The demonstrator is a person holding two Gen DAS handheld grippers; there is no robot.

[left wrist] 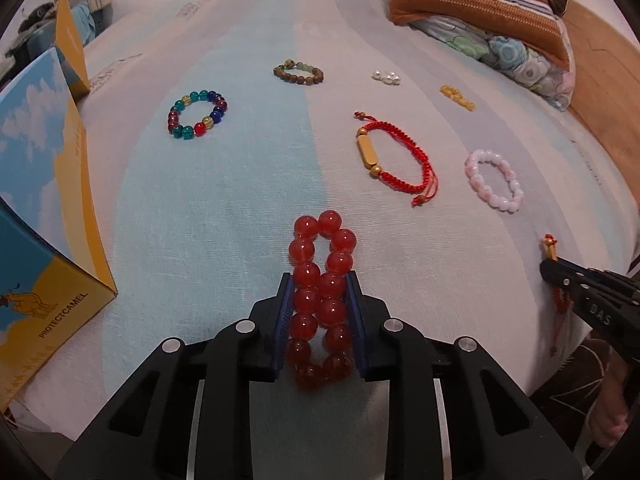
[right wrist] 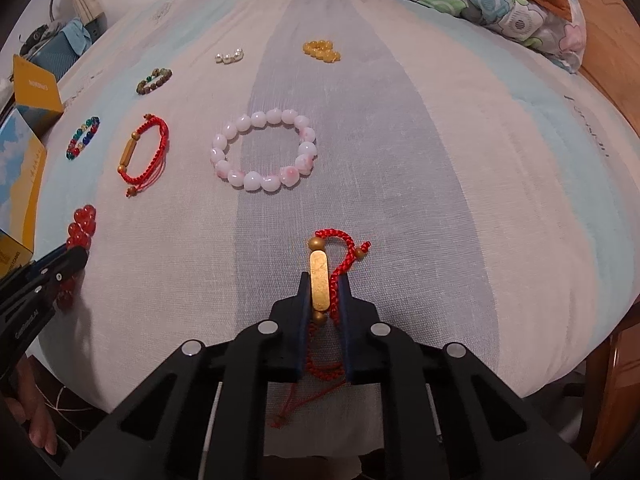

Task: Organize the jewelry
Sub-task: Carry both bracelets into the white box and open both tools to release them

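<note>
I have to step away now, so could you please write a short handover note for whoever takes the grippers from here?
Left gripper: shut on the red bead bracelet, squeezed flat on the bedsheet.
Right gripper: shut on a red cord bracelet with gold bar.
Loose on the sheet: multicolour bead bracelet, brown bead bracelet, second red cord bracelet, pink bracelet, pearls, amber beads.
Open box at left.
Done: nothing visibly stored.
Left: everything.
</note>
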